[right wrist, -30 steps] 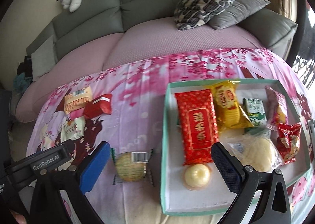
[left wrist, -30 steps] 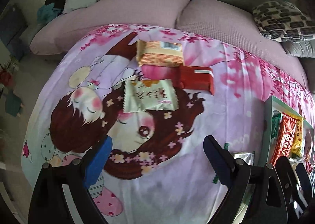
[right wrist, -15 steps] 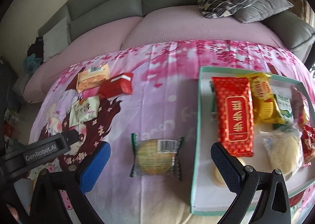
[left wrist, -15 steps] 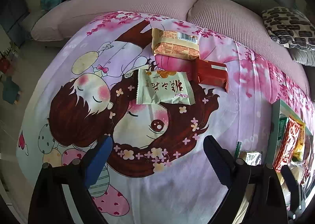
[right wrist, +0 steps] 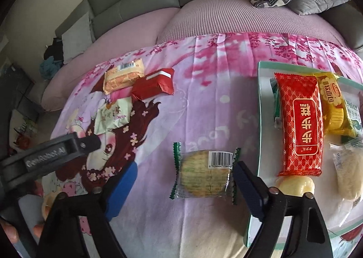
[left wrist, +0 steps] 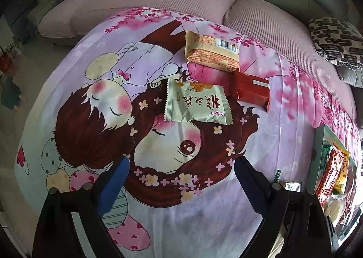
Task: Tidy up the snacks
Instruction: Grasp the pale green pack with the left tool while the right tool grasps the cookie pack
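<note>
Right gripper jaws closing around clear-wrapped biscuit, not yet touching

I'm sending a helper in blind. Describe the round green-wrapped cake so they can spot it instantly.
Start at the teal tray on the cartoon-print cloth. Just off its left edge, alone on the cloth, lies the round cake. Unlike the three packets clustered farther left, it has a clear wrapper with green zigzag ends and a white barcode.

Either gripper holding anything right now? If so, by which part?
Nothing held. Left gripper open over bare cloth; right gripper closing around the clear-wrapped round biscuit, not yet pressing it.
</note>
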Demonstrator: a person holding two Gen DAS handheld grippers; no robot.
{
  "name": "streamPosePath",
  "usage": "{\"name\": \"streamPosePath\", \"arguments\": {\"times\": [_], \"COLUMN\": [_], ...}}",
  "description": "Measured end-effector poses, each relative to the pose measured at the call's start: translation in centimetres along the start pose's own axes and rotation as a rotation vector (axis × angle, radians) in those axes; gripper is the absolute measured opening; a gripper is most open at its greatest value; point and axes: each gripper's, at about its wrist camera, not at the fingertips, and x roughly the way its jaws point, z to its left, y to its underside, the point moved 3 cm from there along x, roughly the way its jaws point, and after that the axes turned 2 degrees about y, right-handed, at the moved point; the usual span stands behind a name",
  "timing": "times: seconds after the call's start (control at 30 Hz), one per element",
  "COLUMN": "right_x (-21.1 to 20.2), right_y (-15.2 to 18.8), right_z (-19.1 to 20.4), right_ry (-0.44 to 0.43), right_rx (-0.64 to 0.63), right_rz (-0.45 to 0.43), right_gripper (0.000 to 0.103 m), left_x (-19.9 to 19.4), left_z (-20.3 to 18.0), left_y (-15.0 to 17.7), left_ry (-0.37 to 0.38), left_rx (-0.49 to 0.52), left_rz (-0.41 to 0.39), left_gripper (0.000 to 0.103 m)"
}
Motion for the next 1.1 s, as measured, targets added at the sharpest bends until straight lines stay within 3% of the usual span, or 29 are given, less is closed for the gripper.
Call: {"name": "streamPosePath", "arguments": {"times": [0.37, 0.57, 0.67, 0.8, 1.1], "right_x": [1.2, 0.8, 1.2, 1.9, 3.7], "right_y": [0.2, 0.1, 0.2, 0.3, 1.0], "right_z": [-0.3, 0.2, 0.1, -0.1, 1.3], "right_ry": [0.029, -0.072, 0.038, 0.045, 0.207], "right_rx": [0.007, 0.019, -0.023, -0.021, -0.172], "right_rz": [0.032, 0.037, 0.032, 0.054, 0.068], "right_gripper": [0.08, 0.08, 0.08, 0.08, 0.081], "left_x": [0.4, 0.5, 0.4, 0.6, 2.2], "left_z": [-0.2, -0.3, -0.3, -0.4, -0.5], "left_y": [0.1, 0.1, 0.1, 0.2, 0.4], "left_ry": [0.0, 0.0, -0.002, -0.001, -0.023], "left_rx": [-0.002, -0.001, -0.001, 0.002, -0.004], "left_rz": [0.015, 0.018, 0.018, 0.022, 0.062], "left_gripper": [0.094, 0.094, 0.094, 0.094, 0.094]}}
